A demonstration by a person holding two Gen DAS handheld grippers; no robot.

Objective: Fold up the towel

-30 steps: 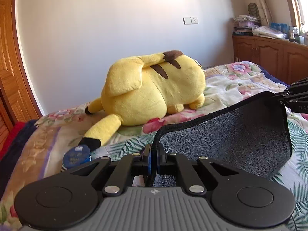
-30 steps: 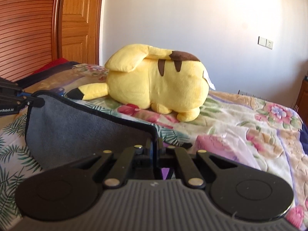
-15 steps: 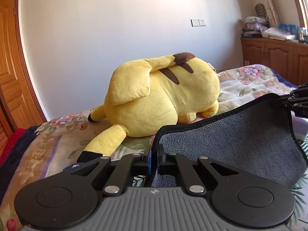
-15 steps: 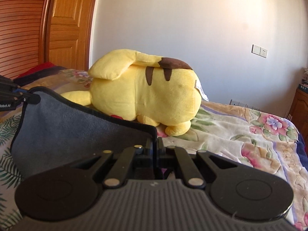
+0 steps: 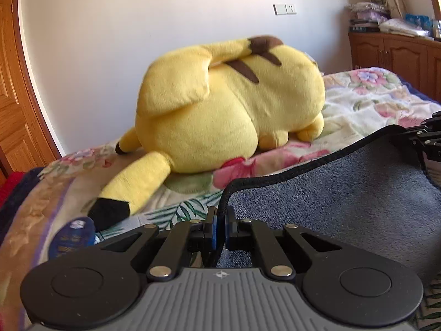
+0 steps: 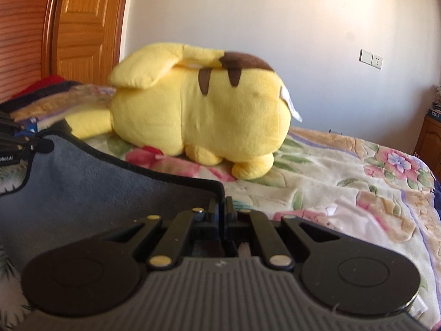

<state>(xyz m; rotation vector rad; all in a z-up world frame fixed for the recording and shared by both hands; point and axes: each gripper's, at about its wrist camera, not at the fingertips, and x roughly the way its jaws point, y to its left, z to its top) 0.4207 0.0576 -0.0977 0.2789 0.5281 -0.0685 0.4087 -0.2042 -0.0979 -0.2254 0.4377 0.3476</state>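
From your left wrist camera you have one grey towel (image 5: 344, 193) with a black hem, lifted off the bed and stretched between your two grippers: your left gripper (image 5: 219, 227) has its fingers pinched together on one corner of the hem, and your right gripper (image 5: 425, 140) shows at the right edge, holding the far corner. Beyond the towel lies one yellow plush toy (image 5: 228, 104) with brown stripes and black-tipped ears, resting on the floral bedspread (image 5: 366, 96). One blue round container (image 5: 73, 237) sits beside the near ear tip. The room gives you a white wall with one socket plate (image 5: 284, 8), a wooden door (image 5: 13, 88) at the left and a wooden cabinet (image 5: 394, 55) at the right with a pile of things on top. From your right wrist camera you again count one towel (image 6: 91, 187), its corner clamped between the closed fingers of your right gripper (image 6: 222, 215), and your left gripper (image 6: 19, 143) grips the other corner at the left edge. The same single plush toy (image 6: 198, 110) lies on the bedspread (image 6: 358, 179), with the door (image 6: 85, 27) behind it and the socket plate (image 6: 371, 58) on the wall.
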